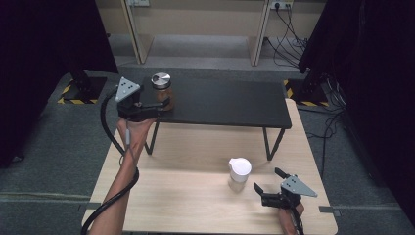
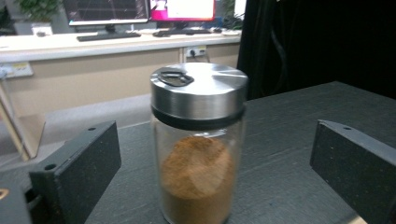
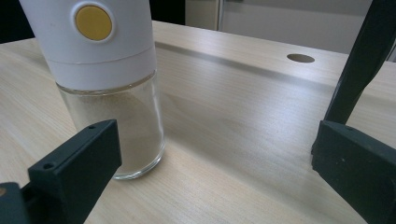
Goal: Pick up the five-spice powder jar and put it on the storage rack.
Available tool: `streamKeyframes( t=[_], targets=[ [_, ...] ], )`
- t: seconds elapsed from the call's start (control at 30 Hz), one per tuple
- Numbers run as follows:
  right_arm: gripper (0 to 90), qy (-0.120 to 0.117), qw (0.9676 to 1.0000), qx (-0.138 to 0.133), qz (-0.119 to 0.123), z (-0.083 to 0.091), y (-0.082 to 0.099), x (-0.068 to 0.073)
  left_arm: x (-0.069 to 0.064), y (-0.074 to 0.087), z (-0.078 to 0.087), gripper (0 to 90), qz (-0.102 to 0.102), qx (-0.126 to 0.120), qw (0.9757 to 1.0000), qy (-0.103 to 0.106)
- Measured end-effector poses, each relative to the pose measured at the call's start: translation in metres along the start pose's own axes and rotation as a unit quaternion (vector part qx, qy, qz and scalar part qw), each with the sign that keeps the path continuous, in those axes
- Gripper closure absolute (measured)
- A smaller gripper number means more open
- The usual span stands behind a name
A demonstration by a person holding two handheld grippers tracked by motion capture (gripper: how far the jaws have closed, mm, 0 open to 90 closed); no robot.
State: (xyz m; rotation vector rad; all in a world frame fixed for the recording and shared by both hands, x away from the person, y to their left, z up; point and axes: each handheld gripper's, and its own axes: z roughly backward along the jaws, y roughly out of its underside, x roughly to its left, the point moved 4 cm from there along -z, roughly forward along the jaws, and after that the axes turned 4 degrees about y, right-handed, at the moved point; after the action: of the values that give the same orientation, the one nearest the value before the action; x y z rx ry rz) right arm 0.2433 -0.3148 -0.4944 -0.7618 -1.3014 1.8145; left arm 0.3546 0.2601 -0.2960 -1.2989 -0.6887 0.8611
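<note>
1. Glass jar with a brushed steel lid [image 1: 161,87], partly filled with brown powder: upright on the left end of the dark raised shelf [image 1: 230,103], near its front edge.
2. Left hand-held gripper [image 1: 155,105]: released, jaws spread wide on either side of the jar, clear of the glass in the left gripper view [image 2: 198,140]; no contact with either pad.
3. Left forearm [image 1: 122,176]: stretched up from the bottom edge across the pale wooden worktop [image 1: 191,196] to the shelf.
4. Clear glass shaker with a white cap [image 1: 239,174] and a yellow dot on it [image 3: 94,22]: upright on the worktop, in front of the shelf, well apart from the jar.
5. Right hand-held gripper [image 1: 269,182]: released, jaws wide apart, just beside the shaker on its right, not touching; nothing held.
</note>
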Motion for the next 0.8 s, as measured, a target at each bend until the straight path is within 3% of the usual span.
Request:
streamKeyframes(
  t=[0.23, 0.5, 0.8],
  targets=[
    [1.4, 0.001, 1.0, 0.001, 0.001, 0.0, 0.0, 0.0, -0.001, 0.013, 0.014, 0.7, 0.004, -0.017, 0.9997, 0.02],
    [1.4, 0.002, 1.0, 0.001, 0.003, 0.0, 0.0, 0.001, -0.007, 0.023, 0.02, 0.9, -0.002, -0.029, 0.9991, 0.03],
    [1.4, 0.002, 1.0, 0.002, 0.003, 0.0, 0.0, 0.001, -0.011, 0.035, 0.024, 0.8, 0.004, -0.039, 0.9986, 0.036]
  ],
)
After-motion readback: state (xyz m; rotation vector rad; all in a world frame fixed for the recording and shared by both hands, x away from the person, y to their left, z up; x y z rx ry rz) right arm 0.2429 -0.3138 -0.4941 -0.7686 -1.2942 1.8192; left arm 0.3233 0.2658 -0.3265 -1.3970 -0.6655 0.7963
